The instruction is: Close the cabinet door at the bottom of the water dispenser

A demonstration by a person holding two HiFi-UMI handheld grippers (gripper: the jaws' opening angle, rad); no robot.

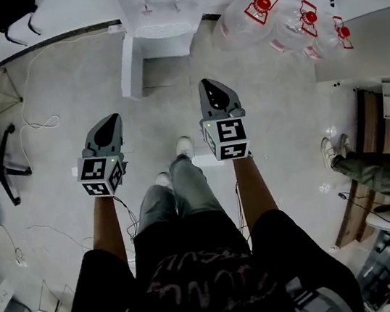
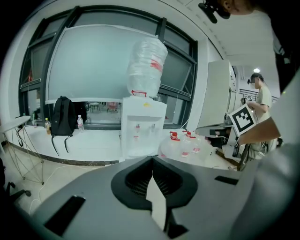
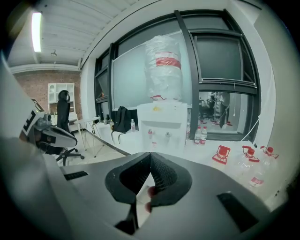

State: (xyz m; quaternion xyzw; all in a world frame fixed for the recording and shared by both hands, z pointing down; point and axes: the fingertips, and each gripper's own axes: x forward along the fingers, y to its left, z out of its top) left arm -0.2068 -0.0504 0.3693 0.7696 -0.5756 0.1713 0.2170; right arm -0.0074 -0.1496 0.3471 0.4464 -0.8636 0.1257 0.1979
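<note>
Facing the water dispenser (image 1: pixel 159 19), left gripper (image 1: pixel 111 119) and right gripper (image 1: pixel 207 84) both closed, empty.
Only the head view shows the cabinet door (image 1: pixel 130 68) open, 11 o'clock; three bottles (image 1: pixel 289 20), 1 o'clock.

water dispenser (image 1: pixel 158 18): on floor, ahead, against counter (image 2: pixel 93 145) | bottle (image 2: pixel 146 65): atop it | cabinet door (image 1: pixel 129 66): swung out at its left | spare bottles (image 1: pixel 283 16): on floor, right | backpack (image 2: pixel 63 117): on counter, left
</note>
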